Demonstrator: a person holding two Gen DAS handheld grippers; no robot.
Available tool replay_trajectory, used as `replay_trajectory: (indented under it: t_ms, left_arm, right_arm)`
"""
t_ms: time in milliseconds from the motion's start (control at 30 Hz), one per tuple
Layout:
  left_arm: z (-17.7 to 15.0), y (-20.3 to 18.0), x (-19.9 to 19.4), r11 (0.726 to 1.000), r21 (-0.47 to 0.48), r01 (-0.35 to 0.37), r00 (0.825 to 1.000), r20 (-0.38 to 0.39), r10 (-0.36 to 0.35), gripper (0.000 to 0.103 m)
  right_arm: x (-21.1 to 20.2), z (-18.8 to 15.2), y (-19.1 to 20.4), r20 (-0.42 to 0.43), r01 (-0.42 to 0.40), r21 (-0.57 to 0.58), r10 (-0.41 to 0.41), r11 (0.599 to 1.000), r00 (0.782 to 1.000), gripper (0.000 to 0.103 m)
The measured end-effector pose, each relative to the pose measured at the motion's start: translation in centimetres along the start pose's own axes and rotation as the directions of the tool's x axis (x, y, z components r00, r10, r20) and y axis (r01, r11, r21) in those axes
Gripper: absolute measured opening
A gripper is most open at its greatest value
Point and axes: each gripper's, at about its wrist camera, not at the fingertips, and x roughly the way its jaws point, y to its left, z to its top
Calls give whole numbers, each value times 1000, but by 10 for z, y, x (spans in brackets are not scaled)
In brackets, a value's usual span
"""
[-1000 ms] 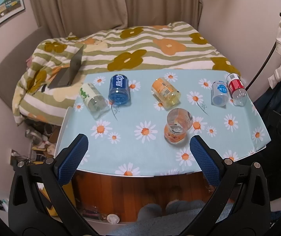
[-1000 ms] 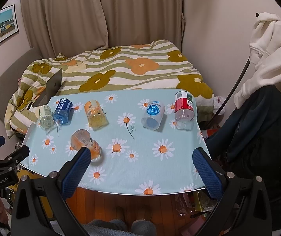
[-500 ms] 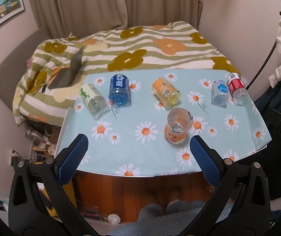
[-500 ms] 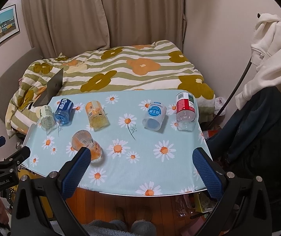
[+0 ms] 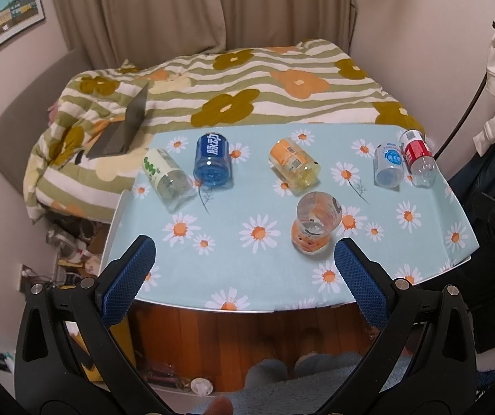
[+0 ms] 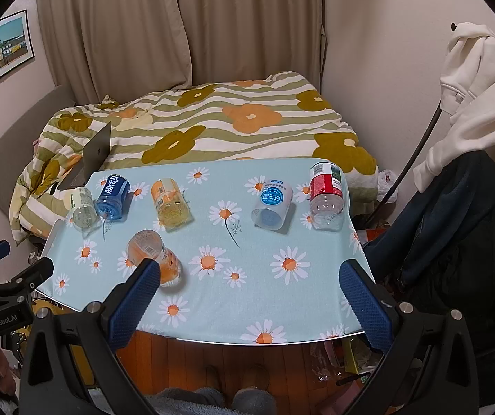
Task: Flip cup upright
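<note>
Nothing on the table has shifted since the earlier frames; only the right wrist view has crept slightly closer, and both grippers hang short of the near edge as before.

Nearest in the left wrist view, the left gripper (image 5: 244, 269) holds its blue-padded fingers (image 5: 128, 278) wide apart, gripping nothing. The right gripper (image 6: 249, 292) is likewise spread wide and empty, its left pad overlapping the nearest cup in its view.

Just past the pads, at 1 o'clock from the left gripper, stands the orange-labelled clear plastic cup (image 5: 315, 223), mouth up, on the light blue daisy-print tablecloth (image 5: 258, 263). In the right wrist view the same cup (image 6: 150, 252) sits at 10 o'clock.

Farther back runs a row of cups lying on their sides. From 10 o'clock towards 2 o'clock in the left wrist view: a green-and-white labelled clear cup (image 5: 168, 180), a blue-labelled cup with white characters (image 5: 212, 164), a yellow-orange labelled cup (image 5: 294, 166), a pale blue-and-white labelled cup (image 5: 388, 165) and, touching or just beside it, a red-labelled clear cup (image 5: 419, 157).

Beyond the table, at 12 o'clock, lies a striped quilt with large flowers (image 5: 247, 90), with a grey laptop (image 5: 123, 128) half open on it at 11 o'clock.
</note>
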Motion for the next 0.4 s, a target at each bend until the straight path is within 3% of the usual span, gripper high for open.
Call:
replay_trajectory:
  t_ms: [400]
  left_arm:
    - [-2, 6, -1, 1000, 5, -21, 1000, 22, 21, 103]
  right_arm:
    - [-1, 3, 2, 3, -3, -1, 3, 1000, 1000, 103]
